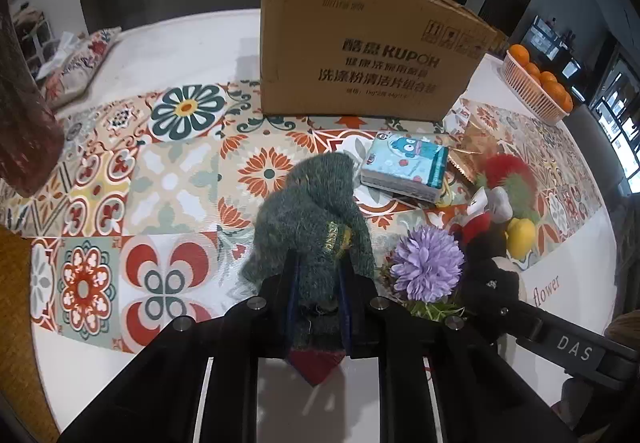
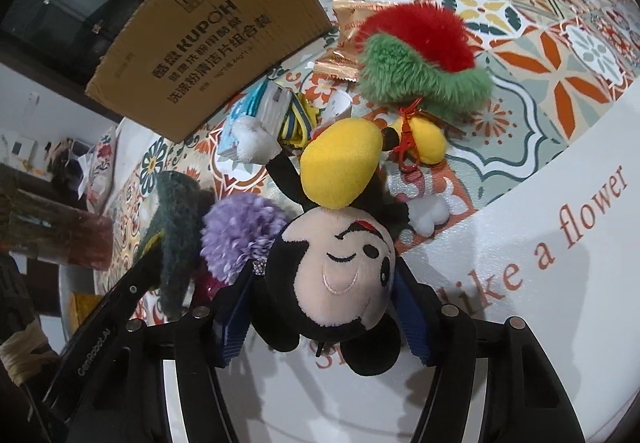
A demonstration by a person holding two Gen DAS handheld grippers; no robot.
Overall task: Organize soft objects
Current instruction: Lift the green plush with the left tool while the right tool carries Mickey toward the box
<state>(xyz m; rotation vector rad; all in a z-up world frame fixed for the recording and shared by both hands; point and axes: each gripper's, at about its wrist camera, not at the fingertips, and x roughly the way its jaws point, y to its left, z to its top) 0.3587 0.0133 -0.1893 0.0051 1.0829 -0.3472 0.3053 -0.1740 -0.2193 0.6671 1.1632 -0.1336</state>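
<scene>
Nearest, the left gripper [image 1: 318, 279] was clamped on a fuzzy dark-green knitted sock [image 1: 316, 211], and the right gripper [image 2: 320, 307] was clamped on a black-eared plush mouse doll's head [image 2: 340, 275]. Both soft items lay in front of the brown cardboard box [image 1: 360, 47]. A purple artificial flower [image 1: 426, 263] sat between them, a red-and-green furry pom-pom [image 2: 416, 55] nearer the box.

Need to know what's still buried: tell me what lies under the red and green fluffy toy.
The red and green fluffy toy lies on the patterned tablecloth, overlapping a shiny gold wrapper at one edge. An orange clasp sticks out below it. Anything else beneath is covered.
</scene>
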